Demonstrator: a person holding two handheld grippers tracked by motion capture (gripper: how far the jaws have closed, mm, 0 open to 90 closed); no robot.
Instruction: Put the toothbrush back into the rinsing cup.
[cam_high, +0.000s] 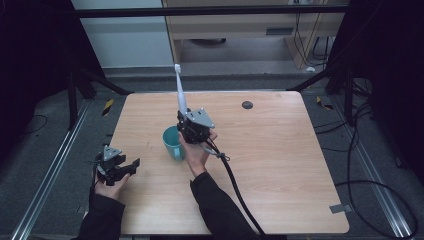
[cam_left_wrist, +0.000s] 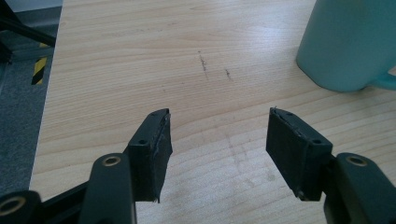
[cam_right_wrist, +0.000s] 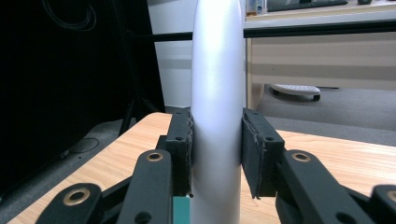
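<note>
Toothbrush, white and grey plastic with a long handle (cam_high: 181, 92): your right gripper (cam_high: 192, 131) holds it near the centre of the high view, jaws partly closed with both black pads (cam_right_wrist: 180, 144) pressed on the handle, brush head rising toward the top of the frame. Under it, the light wooden table (cam_high: 280, 165) carries a teal ceramic mug (cam_high: 172, 142) just left of that gripper. At lower left, your left gripper (cam_high: 131, 166) hangs over bare wood, jaws wide apart, holding nothing.
</note>
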